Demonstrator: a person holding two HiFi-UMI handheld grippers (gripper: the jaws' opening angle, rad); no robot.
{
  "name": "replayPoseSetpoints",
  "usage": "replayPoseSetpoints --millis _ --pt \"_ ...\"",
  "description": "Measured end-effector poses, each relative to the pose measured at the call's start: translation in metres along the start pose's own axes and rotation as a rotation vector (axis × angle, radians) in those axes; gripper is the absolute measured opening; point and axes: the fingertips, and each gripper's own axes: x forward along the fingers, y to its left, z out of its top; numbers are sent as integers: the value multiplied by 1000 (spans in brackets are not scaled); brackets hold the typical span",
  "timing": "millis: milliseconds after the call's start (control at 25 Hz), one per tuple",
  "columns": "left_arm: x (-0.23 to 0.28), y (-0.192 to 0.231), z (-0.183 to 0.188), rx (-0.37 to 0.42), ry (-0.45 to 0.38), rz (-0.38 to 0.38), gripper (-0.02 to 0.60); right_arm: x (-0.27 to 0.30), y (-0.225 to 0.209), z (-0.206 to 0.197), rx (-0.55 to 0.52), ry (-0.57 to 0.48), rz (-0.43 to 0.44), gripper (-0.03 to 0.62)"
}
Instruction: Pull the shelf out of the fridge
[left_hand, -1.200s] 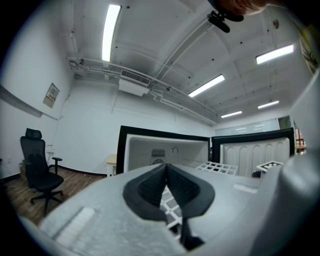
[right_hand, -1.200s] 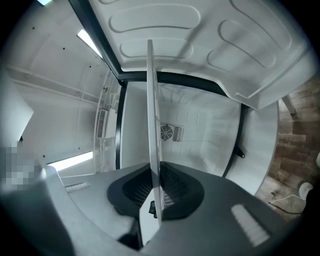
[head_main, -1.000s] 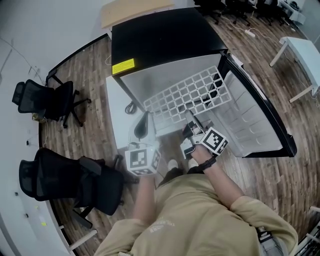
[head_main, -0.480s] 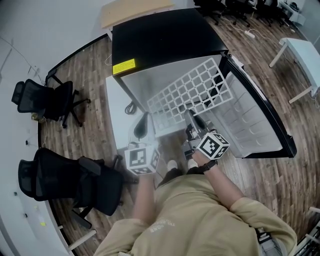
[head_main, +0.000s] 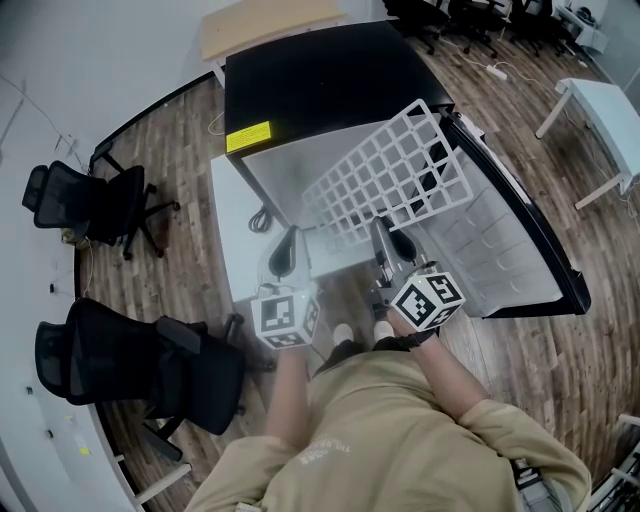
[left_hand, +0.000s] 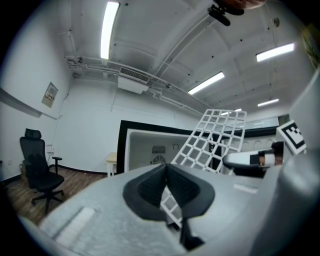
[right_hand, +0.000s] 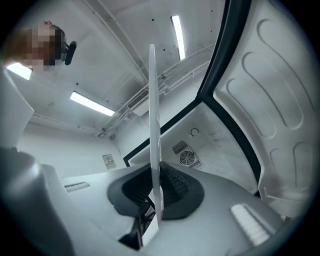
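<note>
Shelf is tipped up & looks almost out of the fridge, R gripper pinching its near edge, L gripper closed on nothing to its left; just needs pulling clear.

An office-type workroom is indicated: black swivel chairs are seen at the left and more at the far right, with a white desk and a wooden table set on wood-plank flooring. White walls, ceiling strip lights and exposed ceiling pipework are noted. A black fridge is stood open mid-floor.
</note>
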Motion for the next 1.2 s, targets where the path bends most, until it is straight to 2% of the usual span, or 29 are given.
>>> replayPoseSetpoints --millis 160,400,520,880,1200 --pt "3 -4 -1 16 0 -9 2 -2 -4 1 -39 30 -52 31" --pt "9 -8 -12 27 29 -20 3 -1 -4 3 -217 85 -107 31" --pt "12 -10 -13 22 27 -26 3 1 -3 4 -272 98 -122 31" --pt "10 -8 -16 12 32 -21 3 5 -9 2 -332 125 -164 31" --pt "12 -10 -14 14 29 -24 3 11 -4 6 -469 127 -190 31"
